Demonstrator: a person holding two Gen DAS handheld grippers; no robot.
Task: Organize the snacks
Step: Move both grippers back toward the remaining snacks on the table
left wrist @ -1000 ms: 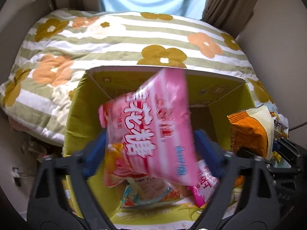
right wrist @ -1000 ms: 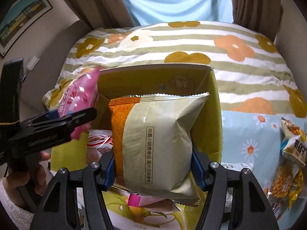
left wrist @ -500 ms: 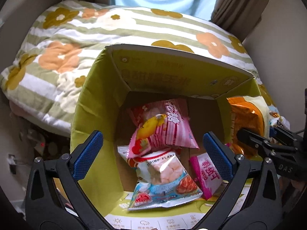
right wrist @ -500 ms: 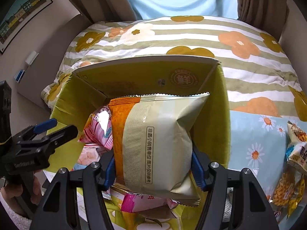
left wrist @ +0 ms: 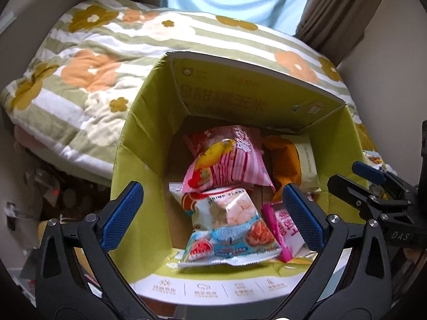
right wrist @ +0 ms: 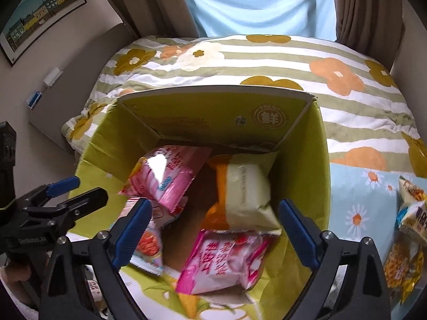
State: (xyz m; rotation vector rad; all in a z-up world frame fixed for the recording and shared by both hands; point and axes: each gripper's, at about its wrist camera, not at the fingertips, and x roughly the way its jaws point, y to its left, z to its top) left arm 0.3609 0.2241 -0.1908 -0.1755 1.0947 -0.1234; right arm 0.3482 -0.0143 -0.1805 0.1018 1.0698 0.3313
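A: What are the two grippers doing?

B: Both hang over the yellow-green cardboard box. The left gripper has its blue-padded jaws spread wide with nothing between them. The right gripper is spread just as wide and also empty.

A: And the snacks?

B: Inside the box. In the left wrist view, a pink striped candy bag lies near the centre, tilted against the far side. At its 6 o'clock a shrimp flakes packet overlaps its lower edge. At 3 o'clock from the candy bag, an orange and cream chip bag leans in the far right corner. A smaller pink packet sits at 3 o'clock of the shrimp packet, touching it.

A: Does the right wrist view agree?

B: Yes. The chip bag is at the box's centre right, back side up, with the pink packet at its 6 o'clock, tucked partly under it. The candy bag is at its 9 o'clock.

A: Anything outside the box?

B: A floral striped quilt lies beyond the box at 12 o'clock. At 3 o'clock, more snack bags rest on a light blue daisy cloth. The left gripper shows at 9 o'clock.
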